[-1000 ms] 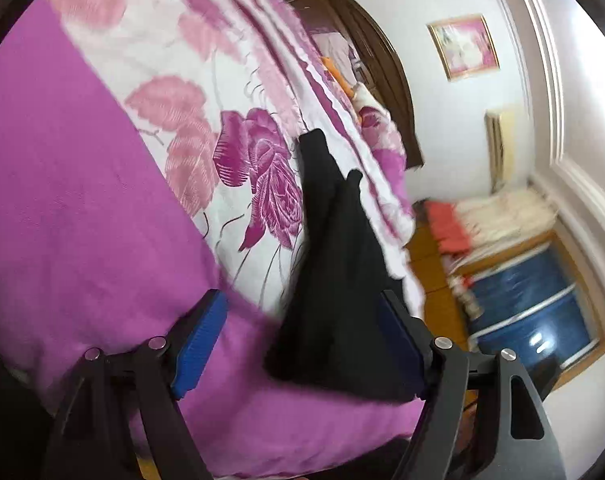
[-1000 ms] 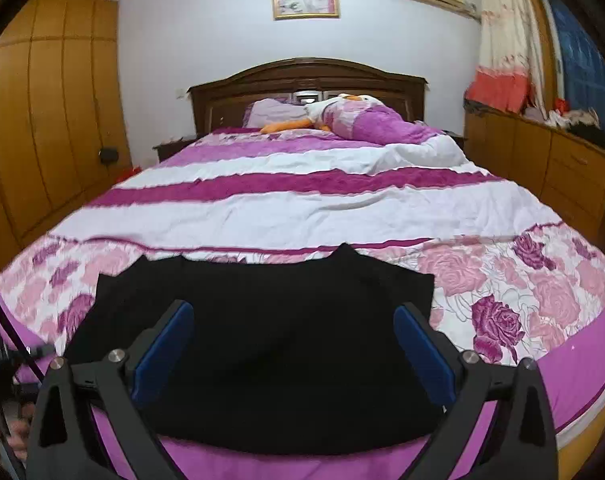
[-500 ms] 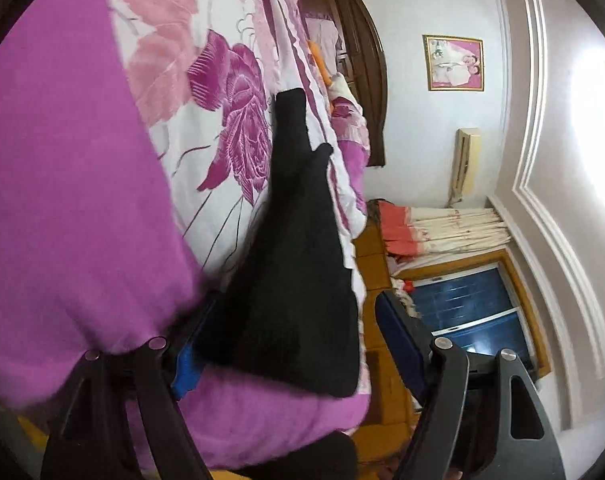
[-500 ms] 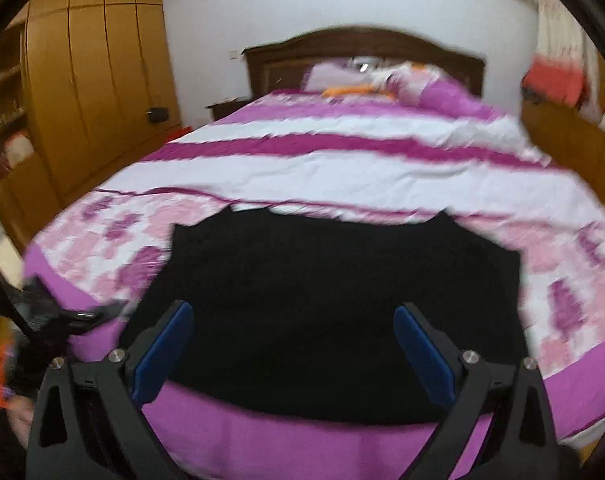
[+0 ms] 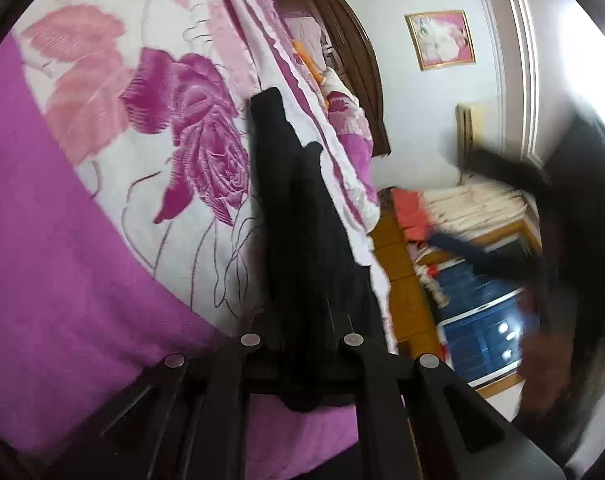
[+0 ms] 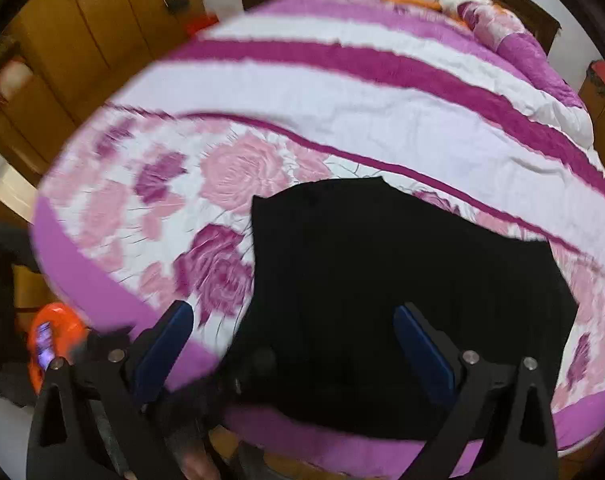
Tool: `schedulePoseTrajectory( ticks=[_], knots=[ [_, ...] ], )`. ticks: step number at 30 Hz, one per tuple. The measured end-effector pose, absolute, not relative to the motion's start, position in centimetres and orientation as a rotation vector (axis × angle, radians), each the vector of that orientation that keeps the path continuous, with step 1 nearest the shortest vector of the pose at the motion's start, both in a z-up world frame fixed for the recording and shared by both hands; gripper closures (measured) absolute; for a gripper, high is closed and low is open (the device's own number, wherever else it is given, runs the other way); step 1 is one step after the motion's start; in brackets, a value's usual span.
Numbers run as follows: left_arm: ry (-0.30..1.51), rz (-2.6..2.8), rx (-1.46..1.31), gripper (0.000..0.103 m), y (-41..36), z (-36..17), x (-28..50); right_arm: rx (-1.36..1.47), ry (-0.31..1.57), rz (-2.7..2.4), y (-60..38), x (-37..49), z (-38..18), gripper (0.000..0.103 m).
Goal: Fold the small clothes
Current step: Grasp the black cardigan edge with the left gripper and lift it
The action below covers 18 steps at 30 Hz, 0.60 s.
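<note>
A small black garment (image 6: 402, 280) lies spread flat near the foot edge of the bed. In the left wrist view the garment (image 5: 302, 240) runs away from my left gripper (image 5: 302, 344), which is shut on its near left corner. My right gripper (image 6: 290, 344) is open, its blue pads (image 6: 422, 348) hovering over the garment's near left part, not touching it. The left gripper shows dimly between the right gripper's fingers (image 6: 258, 364).
The bed has a pink, white and purple floral quilt (image 6: 342, 92), pillows at the headboard (image 6: 482, 12). Wooden wardrobes (image 6: 82, 40) stand left of the bed. A person's orange device (image 6: 50, 344) is at lower left. Curtains and a window (image 5: 482, 320) lie beyond the bed.
My left gripper has closed on the garment's corner. My right gripper has swung left and tilted down over the garment, staying open.
</note>
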State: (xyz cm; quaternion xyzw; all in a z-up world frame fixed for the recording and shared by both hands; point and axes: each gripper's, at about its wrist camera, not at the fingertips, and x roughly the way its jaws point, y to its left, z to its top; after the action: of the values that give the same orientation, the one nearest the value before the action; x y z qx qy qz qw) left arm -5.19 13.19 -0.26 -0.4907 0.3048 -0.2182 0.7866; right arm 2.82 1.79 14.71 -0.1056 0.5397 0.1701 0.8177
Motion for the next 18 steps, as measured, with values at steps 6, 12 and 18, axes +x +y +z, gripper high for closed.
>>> schedulePoseTrajectory(
  ticks=[6, 12, 18],
  knots=[
    [0.674, -0.425, -1.049, 0.099, 13.6, -0.4, -5.4, -0.507, 1.366, 0.203, 7.6, 9.4, 7.6, 0.001],
    [0.712, -0.421, -1.056, 0.099, 13.5, -0.6, -5.3, -0.675, 1.386, 0.071, 10.7, 10.7, 4.5, 0.001],
    [0.727, -0.381, -0.987, 0.099, 12.8, 0.2, -5.4, -0.785, 1.312, -0.026, 11.1, 10.3, 3.8, 0.001]
  ],
)
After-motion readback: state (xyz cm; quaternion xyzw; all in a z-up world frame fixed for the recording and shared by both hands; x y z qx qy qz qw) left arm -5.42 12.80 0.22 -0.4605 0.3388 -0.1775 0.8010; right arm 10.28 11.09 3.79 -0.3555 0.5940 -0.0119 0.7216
